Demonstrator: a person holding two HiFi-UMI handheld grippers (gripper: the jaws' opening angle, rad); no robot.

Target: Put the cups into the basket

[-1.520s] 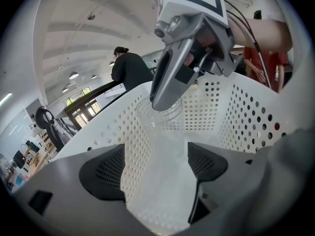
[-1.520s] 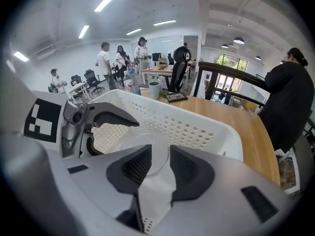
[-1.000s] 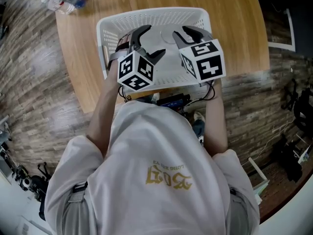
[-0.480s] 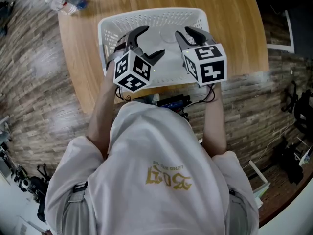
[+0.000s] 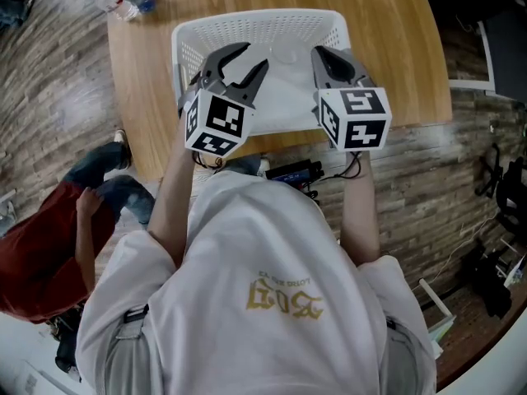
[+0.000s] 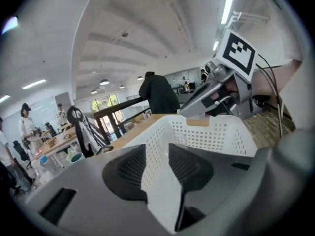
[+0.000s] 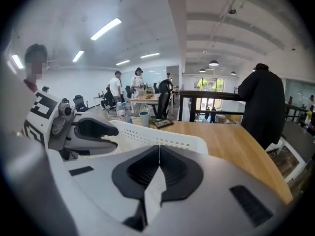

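Basket, white perforated plastic, on wood tbl; contents unclear.

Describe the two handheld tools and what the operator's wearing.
Left tool and right tool: grey bodies, black ribbed pads, each with a white cube of black square markers. Black cables at the right wrist. White short-sleeved shirt, gold print. Both tools' jaws have just been closing, empty.

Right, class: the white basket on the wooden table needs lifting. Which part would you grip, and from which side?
Probably the rim of the basket, at a side wall, coming straight down from above with one jaw inside, one outside. Its walls are thin and upright and its top is open, so jaws can straddle the rim; the body looks too wide to span.
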